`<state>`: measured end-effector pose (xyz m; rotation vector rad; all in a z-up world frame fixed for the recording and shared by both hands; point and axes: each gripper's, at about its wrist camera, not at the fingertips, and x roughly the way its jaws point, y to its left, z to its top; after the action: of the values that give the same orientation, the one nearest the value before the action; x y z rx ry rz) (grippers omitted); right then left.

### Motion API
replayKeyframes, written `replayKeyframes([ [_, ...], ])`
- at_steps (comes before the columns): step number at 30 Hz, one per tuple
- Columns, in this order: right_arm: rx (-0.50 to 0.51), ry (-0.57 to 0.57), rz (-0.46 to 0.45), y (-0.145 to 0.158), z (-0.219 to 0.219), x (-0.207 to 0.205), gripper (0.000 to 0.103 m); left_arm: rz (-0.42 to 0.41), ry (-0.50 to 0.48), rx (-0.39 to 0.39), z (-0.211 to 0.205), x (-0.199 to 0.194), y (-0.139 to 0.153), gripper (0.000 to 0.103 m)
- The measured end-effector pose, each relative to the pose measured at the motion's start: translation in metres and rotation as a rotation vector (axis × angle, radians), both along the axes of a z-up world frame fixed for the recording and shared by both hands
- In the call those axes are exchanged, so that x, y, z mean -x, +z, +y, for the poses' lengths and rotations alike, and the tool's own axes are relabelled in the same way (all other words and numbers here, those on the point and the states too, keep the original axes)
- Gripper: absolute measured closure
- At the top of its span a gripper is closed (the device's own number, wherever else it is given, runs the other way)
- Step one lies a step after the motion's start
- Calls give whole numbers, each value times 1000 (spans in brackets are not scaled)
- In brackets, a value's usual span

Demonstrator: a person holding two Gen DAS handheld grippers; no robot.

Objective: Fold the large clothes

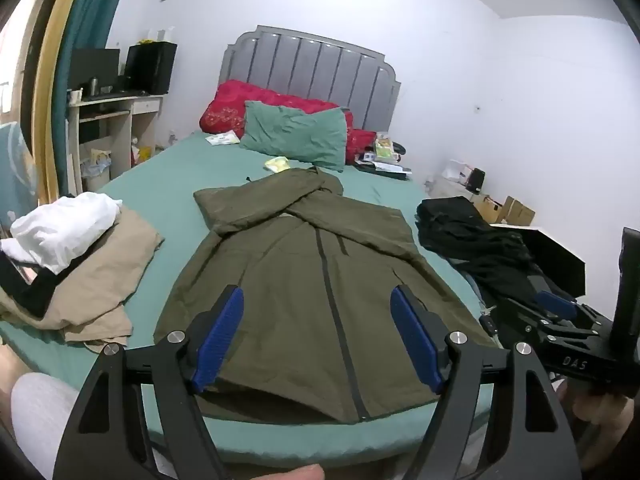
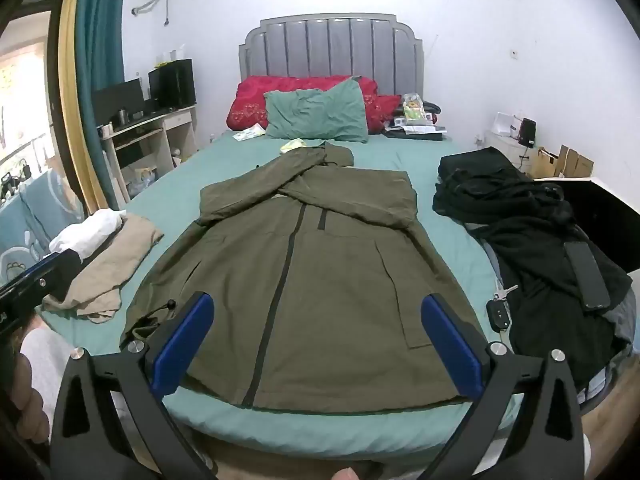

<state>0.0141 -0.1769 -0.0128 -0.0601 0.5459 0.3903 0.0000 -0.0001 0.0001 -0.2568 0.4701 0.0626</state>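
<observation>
An olive green jacket point(image 1: 288, 280) lies flat on the green bed, front up, its dark zipper running down the middle and both sleeves folded across the chest. The same jacket point(image 2: 320, 264) fills the middle of the right wrist view. My left gripper point(image 1: 316, 320) hovers open above the jacket's hem, nothing between its blue pads. My right gripper point(image 2: 316, 328) is open too, held over the hem near the foot of the bed. In the left wrist view the right gripper point(image 1: 560, 312) shows at the right edge.
A beige garment with a white cloth point(image 1: 80, 264) lies left of the jacket. A black clothes pile point(image 2: 520, 232), a phone point(image 2: 588, 276) and a car key point(image 2: 498, 312) lie right. A green pillow point(image 2: 316, 116) and red quilt point(image 2: 248, 108) sit by the headboard.
</observation>
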Motion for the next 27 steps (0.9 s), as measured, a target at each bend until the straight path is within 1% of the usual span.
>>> replayKeyframes([
  [4,-1,0,5,-1,0,-1,1,-19,-16,26,3,0,1,24],
  [7,0,0,11,-1,0,-3,1,-53,-20,50,19,6,3,24],
  [10,0,-1,7,-2,0,-3,1,-64,-32,33,17,8,4,24],
  [12,-1,1,10,-2,0,-4,1,-48,-38,27,19,1,7,24],
  [13,0,0,10,-2,0,-5,1,-42,-39,5,7,-3,8,24],
  [14,1,-1,10,-3,0,-5,1,-42,-39,2,4,-6,5,24],
  [20,0,0,15,-3,-1,-8,1,-68,-49,2,5,-5,5,24],
  [27,0,1,12,-3,-1,-8,1,-63,-47,4,5,-8,4,24],
])
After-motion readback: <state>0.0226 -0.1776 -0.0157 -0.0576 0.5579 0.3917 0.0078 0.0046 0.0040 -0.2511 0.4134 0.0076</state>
